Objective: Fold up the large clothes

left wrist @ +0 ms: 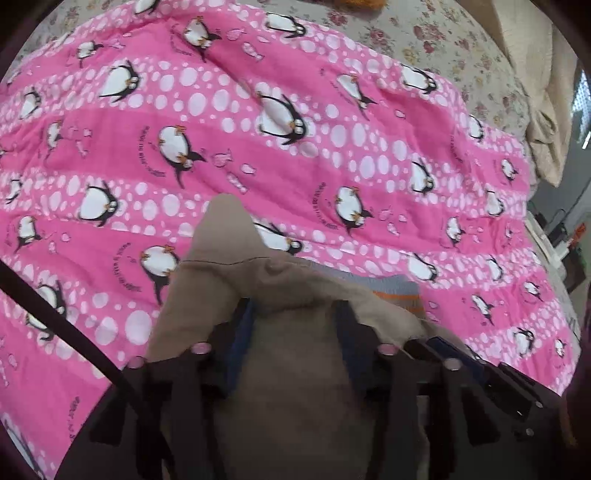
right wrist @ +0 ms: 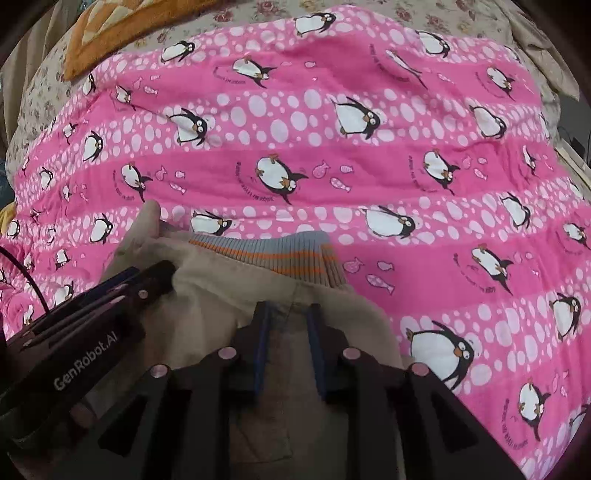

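Note:
A tan garment (left wrist: pixel 229 266) with a grey, orange-striped ribbed band (right wrist: pixel 266 254) lies on a pink penguin-print blanket (right wrist: pixel 332 147). My left gripper (left wrist: pixel 293 310) sits low over the garment. Bunched tan cloth fills the gap between its blue-padded fingers (left wrist: pixel 240 332) and hides their tips, and the jaws stand apart. In the right wrist view the left gripper (right wrist: pixel 155 275) rests on the garment's left part beside the ribbed band. My right gripper (right wrist: pixel 288 314) is just below that band, with its jaws apart. Flat tan cloth lies between its pads (right wrist: pixel 262 339) without being pinched.
The pink blanket (left wrist: pixel 295 110) covers a bed with a floral sheet (left wrist: pixel 424 33). A beige cloth (left wrist: pixel 546 122) hangs at the bed's right side and an orange cushion (right wrist: pixel 110 33) lies at the far left. A black cable (left wrist: pixel 66 325) crosses the near left.

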Tool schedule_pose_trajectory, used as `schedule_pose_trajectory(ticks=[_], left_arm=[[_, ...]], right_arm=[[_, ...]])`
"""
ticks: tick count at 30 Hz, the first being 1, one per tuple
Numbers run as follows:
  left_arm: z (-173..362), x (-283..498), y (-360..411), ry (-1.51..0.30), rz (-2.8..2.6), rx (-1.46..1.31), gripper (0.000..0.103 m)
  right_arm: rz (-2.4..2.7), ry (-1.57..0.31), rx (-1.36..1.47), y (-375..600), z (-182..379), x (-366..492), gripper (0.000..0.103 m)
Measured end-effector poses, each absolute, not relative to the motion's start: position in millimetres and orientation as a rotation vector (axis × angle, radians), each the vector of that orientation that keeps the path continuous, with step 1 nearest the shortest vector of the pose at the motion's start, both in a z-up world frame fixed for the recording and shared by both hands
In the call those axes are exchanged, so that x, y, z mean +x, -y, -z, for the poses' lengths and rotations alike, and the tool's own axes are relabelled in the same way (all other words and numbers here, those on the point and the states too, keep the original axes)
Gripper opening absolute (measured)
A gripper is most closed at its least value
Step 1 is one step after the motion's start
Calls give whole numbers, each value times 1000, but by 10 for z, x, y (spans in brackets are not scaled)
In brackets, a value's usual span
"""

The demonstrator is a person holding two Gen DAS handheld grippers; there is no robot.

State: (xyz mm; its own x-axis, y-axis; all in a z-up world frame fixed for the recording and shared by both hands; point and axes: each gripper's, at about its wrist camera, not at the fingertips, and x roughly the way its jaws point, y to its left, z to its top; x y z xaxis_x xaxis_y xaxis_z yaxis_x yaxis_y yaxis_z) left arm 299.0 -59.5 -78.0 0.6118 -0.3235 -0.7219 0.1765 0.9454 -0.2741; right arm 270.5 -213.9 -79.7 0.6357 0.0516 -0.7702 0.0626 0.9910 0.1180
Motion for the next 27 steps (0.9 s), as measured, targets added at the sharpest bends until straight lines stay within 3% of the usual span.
schedule_pose_trajectory(ticks=[2,12,24,27], left_arm=[[776,2988,636,-869,297,-165,24],[778,3022,689,-875,358,-178,49],[758,2976,818,-883,337,-63,52],[518,2811,757,-828,296,-33,51]], right_arm=[[-10,-880,159,2161,795,2697,28],[-41,-902,165,2176,852,2713,28],[-42,-922,130,2133,847,2614,28],[-35,-929,101,2153,823,2436,33]])
